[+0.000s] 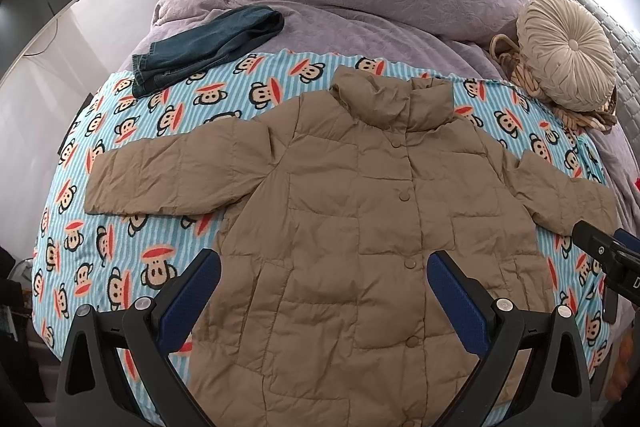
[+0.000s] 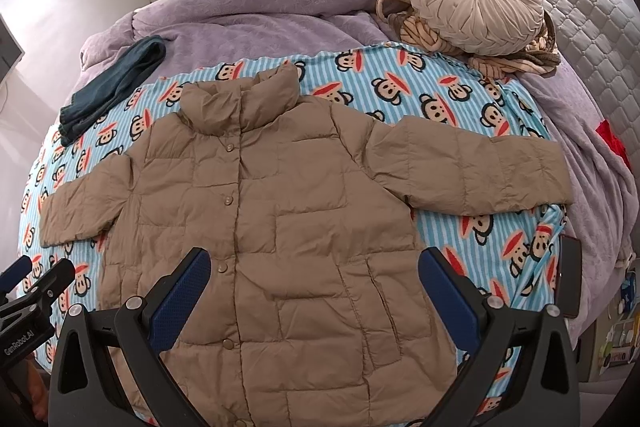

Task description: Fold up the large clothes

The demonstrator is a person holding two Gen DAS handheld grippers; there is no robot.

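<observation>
Left wrist view: both grippers' fingers (image 1: 200, 279) spread wide, empty, above the tan jacket (image 1: 340, 227)

Left gripper (image 1: 324, 269) and right gripper (image 2: 314, 267) hover, jaws spread wide.

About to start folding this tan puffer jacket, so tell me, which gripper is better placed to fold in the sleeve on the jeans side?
Left, probably. The left gripper hangs open over the jacket half nearer that sleeve and the jeans; the right gripper sits farther across.
</observation>
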